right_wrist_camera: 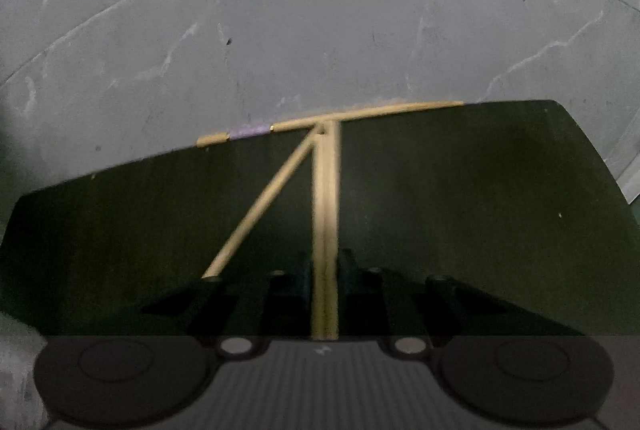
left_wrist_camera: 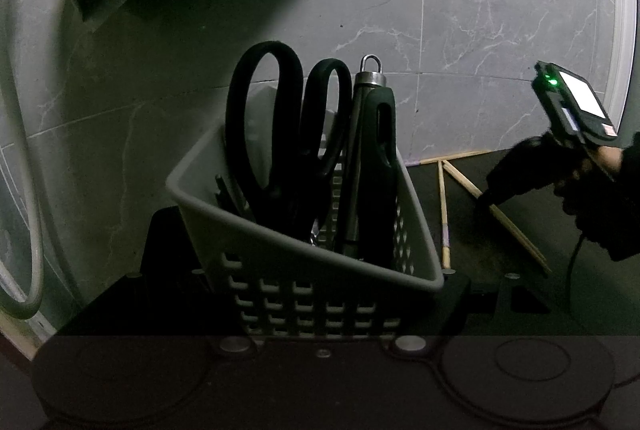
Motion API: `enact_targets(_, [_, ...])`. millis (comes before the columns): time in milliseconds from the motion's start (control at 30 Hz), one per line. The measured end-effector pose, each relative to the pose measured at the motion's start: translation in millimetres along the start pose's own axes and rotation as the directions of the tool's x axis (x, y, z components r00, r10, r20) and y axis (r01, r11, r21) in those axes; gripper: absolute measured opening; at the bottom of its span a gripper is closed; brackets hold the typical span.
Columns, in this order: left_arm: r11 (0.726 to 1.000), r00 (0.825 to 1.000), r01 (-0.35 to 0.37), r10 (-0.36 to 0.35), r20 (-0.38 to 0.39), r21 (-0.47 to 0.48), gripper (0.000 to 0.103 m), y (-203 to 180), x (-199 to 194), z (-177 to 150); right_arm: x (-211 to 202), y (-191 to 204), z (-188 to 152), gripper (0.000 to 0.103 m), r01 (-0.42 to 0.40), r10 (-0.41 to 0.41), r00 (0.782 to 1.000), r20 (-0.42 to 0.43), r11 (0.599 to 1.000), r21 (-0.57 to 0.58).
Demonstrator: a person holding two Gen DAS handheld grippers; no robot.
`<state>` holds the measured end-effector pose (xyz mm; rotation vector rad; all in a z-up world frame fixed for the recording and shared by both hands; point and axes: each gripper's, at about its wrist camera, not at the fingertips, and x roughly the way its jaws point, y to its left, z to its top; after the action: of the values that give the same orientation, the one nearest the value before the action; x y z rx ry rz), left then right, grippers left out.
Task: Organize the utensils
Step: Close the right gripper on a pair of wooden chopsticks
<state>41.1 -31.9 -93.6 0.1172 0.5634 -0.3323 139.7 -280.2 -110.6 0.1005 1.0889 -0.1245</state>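
Left gripper clamped on grey perforated plastic basket holding black-handled scissors. Right gripper pinching a pale wooden chopstick on dark bench; two more chopsticks beside it, grey marble floor beyond.

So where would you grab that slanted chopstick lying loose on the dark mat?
Mid-shaft on the slanted chopstick, from straight above, closing across its width. It lies flat and thin on the mat with bare surface either side there, while its far tip crowds two other chopsticks.
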Motion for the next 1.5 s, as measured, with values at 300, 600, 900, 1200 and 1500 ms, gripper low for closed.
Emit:
enact_targets(300, [1.000,1.000,0.000,0.000,0.001,0.001,0.079,0,0,0,-6,2,-4,0.027,-0.019,0.004,0.995,-0.100,0.989,-0.149])
enact_targets(600, [1.000,1.000,0.000,0.000,0.002,0.000,0.079,0,0,0,3,9,12,0.043,-0.062,0.006,0.983,-0.184,0.951,-0.302])
enact_targets(900, [1.000,1.000,-0.003,0.003,0.006,-0.001,0.079,0,-2,0,4,12,13,0.015,-0.062,0.003,0.981,-0.195,0.952,-0.299])
enact_targets(1200, [1.000,1.000,-0.003,0.003,0.006,0.002,0.079,0,-2,1,8,14,21,0.015,-0.083,-0.005,0.970,-0.242,0.932,-0.352])
enact_targets(1500, [1.000,1.000,-0.003,0.003,0.007,0.002,0.079,0,-2,0,3,2,16,0.013,-0.116,0.051,0.974,-0.220,0.950,-0.292])
